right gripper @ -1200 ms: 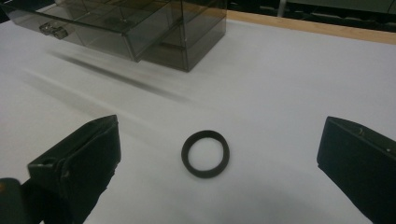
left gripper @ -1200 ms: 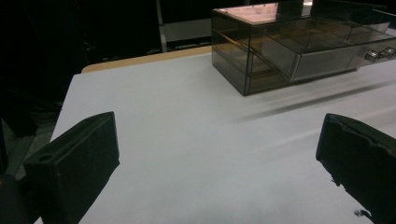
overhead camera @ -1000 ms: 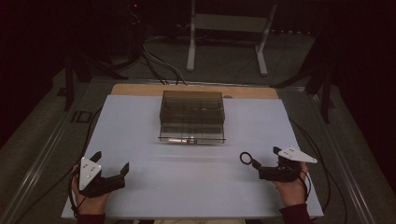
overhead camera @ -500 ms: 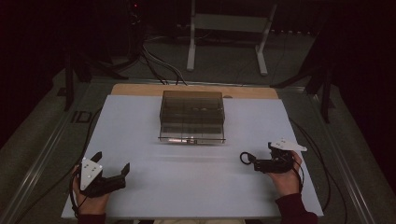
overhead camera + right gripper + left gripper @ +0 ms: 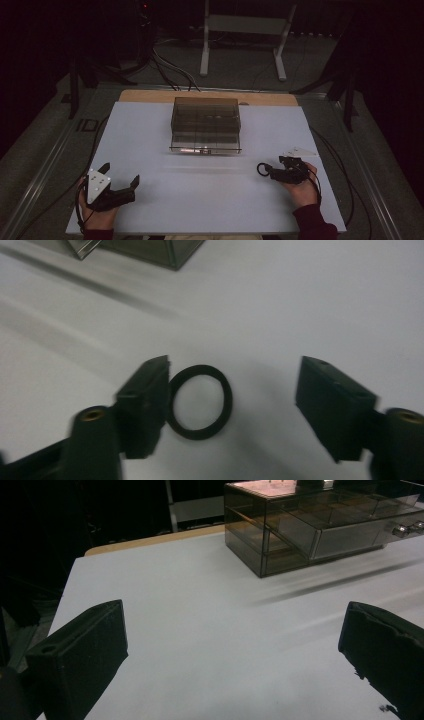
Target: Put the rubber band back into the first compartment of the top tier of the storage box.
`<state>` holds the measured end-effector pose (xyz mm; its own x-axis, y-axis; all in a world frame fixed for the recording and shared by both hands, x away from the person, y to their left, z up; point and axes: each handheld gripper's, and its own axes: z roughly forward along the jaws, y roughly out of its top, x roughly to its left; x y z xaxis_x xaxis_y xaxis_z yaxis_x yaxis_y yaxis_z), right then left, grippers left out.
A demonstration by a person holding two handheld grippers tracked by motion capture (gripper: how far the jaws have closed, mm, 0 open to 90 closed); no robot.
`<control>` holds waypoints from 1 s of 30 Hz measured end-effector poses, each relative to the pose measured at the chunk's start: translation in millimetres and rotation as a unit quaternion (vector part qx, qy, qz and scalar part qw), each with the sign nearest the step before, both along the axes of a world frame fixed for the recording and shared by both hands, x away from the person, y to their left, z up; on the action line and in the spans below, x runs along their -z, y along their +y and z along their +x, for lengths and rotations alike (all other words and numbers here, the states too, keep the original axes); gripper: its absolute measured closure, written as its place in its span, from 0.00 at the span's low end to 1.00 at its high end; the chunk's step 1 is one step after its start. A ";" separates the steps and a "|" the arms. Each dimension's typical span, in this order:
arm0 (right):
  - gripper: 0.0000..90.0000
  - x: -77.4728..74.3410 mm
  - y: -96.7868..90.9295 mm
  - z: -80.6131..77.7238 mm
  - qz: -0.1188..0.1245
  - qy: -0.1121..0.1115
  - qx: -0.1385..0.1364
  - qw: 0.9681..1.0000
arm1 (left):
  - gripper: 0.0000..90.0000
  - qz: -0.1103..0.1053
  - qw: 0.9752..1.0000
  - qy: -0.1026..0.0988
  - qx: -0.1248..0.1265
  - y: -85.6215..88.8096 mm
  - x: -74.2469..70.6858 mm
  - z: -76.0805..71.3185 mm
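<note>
A black rubber ring [image 5: 262, 169] lies flat on the white table [image 5: 200, 205] at the right. My right gripper [image 5: 271, 172] points left at it and reaches around it. In the right gripper view the ring [image 5: 226, 402] sits between the jaws, touching the left pad [image 5: 147, 400], while the right pad [image 5: 330, 400] stands well apart from it. The right gripper [image 5: 235, 375] has just been closing its jaws, which remain open around the ring. At the near left, my left gripper [image 5: 120, 173] rests on the table, wide open. Nothing lies between the left gripper's [image 5: 235, 620] pads.
A smoked clear drawer box [image 5: 206, 125] stands at the middle back of the table, its front drawer with metal knobs [image 5: 405, 529] facing me. A wooden strip [image 5: 150, 95] runs along the far edge. Cables trail off both table sides.
The right hand has slid left toward the ring and rolled, so its jaws now flank the ring and stand narrower. The left gripper and the ring have stayed put.
</note>
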<state>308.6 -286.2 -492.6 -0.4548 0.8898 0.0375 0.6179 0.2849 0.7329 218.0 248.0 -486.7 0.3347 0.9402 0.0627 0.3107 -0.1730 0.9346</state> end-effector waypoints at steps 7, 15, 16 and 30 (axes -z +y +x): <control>0.61 7.7 3.7 3.6 -0.014 0.026 -0.014 0.999 | 0.00 0.002 1.000 0.000 0.001 -0.3 0.4 0.1; 0.71 15.7 5.8 7.3 -0.025 0.050 -0.012 0.998 | 0.00 0.002 1.000 0.002 0.003 -0.7 1.0 0.5; 0.73 16.2 6.0 7.5 -0.027 0.052 -0.010 0.998 | 0.00 0.003 1.000 0.002 0.003 -0.8 1.0 0.5; 0.98 18.3 8.8 7.7 -0.051 0.071 0.004 0.996 | 0.00 0.005 1.000 0.004 0.005 -2.5 1.8 0.8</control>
<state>316.4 -277.5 -510.8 -0.4450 0.8955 0.0111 0.7156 0.3481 0.6056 218.8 245.6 -488.5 0.3447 0.9361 0.0697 0.3156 -0.1855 0.9306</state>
